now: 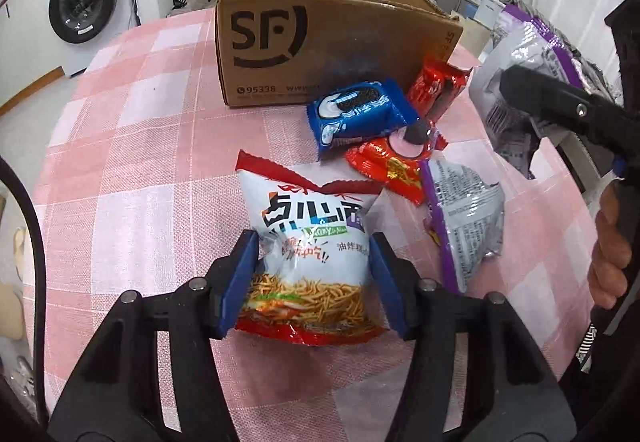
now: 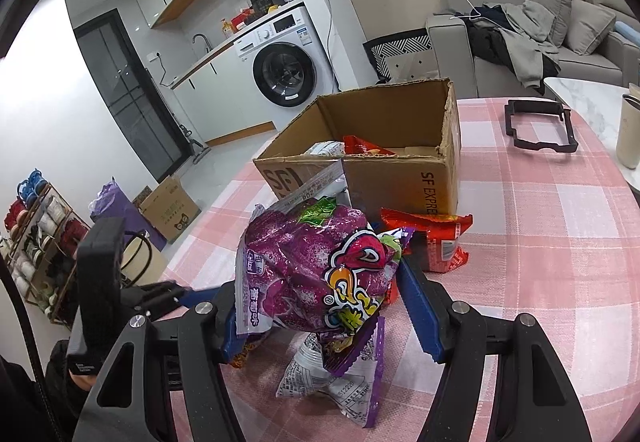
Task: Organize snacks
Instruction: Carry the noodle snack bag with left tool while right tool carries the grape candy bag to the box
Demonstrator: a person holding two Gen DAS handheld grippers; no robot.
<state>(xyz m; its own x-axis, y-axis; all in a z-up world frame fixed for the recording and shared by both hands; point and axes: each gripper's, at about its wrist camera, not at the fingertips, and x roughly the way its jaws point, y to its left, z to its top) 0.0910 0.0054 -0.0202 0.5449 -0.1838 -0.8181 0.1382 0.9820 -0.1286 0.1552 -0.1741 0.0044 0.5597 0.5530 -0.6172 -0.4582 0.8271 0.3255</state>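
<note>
My left gripper (image 1: 312, 274) is shut on a white and red noodle snack bag (image 1: 308, 242) that rests on the pink checked tablecloth (image 1: 140, 181). My right gripper (image 2: 320, 302) is shut on a purple snack bag (image 2: 312, 274) and holds it above the table; the same bag shows at the right of the left wrist view (image 1: 532, 69). An open SF cardboard box (image 1: 320, 37) stands behind, with some snacks inside (image 2: 360, 147). Loose on the table lie a blue cookie pack (image 1: 360, 113), red packs (image 1: 436, 89) and a silver and purple bag (image 1: 464, 222).
A black frame (image 2: 540, 125) lies on the cloth at the far right of the right wrist view, beside a beige cup (image 2: 630, 133) on a white table. A washing machine (image 2: 284, 69), a sofa (image 2: 520, 37) and a shoe rack (image 2: 36, 242) stand around the table.
</note>
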